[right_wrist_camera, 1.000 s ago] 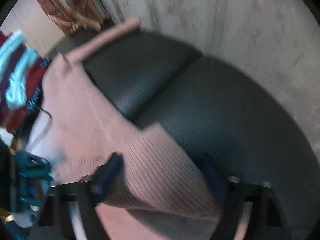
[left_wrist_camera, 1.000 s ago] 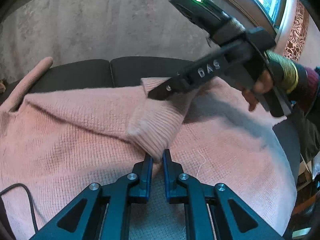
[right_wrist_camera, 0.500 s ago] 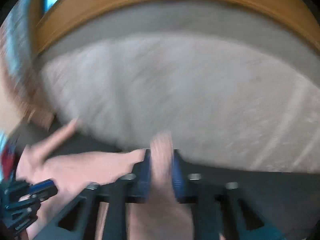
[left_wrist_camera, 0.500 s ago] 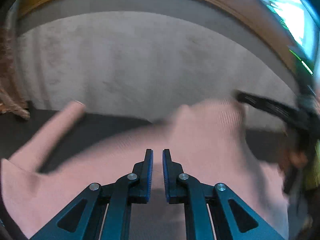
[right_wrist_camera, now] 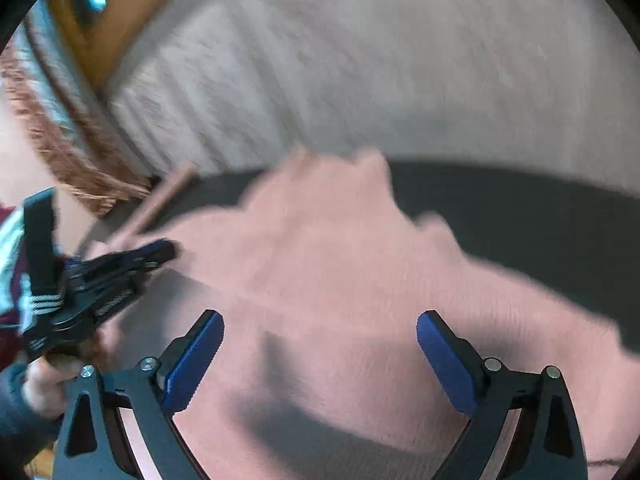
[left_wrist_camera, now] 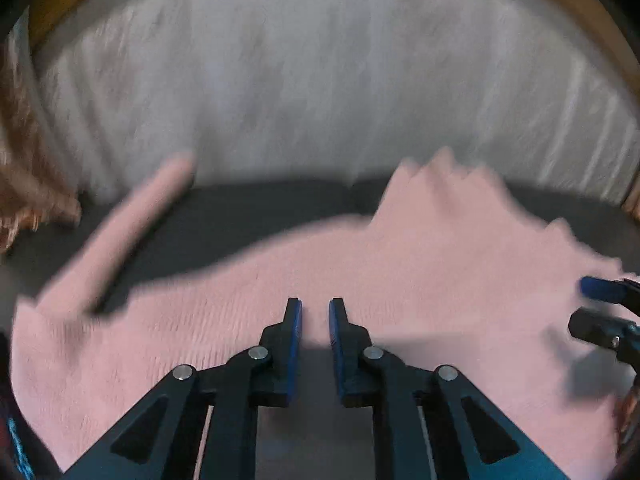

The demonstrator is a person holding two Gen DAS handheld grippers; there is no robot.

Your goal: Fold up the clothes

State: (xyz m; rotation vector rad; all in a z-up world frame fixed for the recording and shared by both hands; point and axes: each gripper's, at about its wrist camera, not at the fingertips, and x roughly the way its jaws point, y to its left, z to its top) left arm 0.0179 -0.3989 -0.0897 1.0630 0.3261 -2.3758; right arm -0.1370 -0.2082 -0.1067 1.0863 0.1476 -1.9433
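Note:
A pink knitted sweater [left_wrist_camera: 360, 280] lies spread over a dark sofa seat [left_wrist_camera: 260, 208]. One sleeve [left_wrist_camera: 132, 232] stretches out to the far left; the other sleeve [left_wrist_camera: 440, 192] lies folded inward on the body. My left gripper [left_wrist_camera: 315, 312] hovers over the sweater's near part. Its jaws are opening to a narrow gap with nothing between them. My right gripper [right_wrist_camera: 320, 324] is opening wide above the sweater [right_wrist_camera: 360, 280], also with nothing in it. Each tool shows in the other's view: the right gripper [left_wrist_camera: 592, 306] at the right edge, the left gripper [right_wrist_camera: 168, 250] at the left. Both views are blurred.
A pale grey textured surface [left_wrist_camera: 320, 80] rises behind the sofa, topped by a wooden frame [left_wrist_camera: 580, 8]. A brown fringed cloth [left_wrist_camera: 24, 184] hangs at the left. A person's hand [right_wrist_camera: 44, 384] holds the left tool. Bare dark cushion [right_wrist_camera: 520, 220] shows right of the sweater.
A second ago both grippers held the sleeve cuff over the sweater. Both have let go and drawn back, the sleeve now lies on the body, and the right jaws have spread wide.

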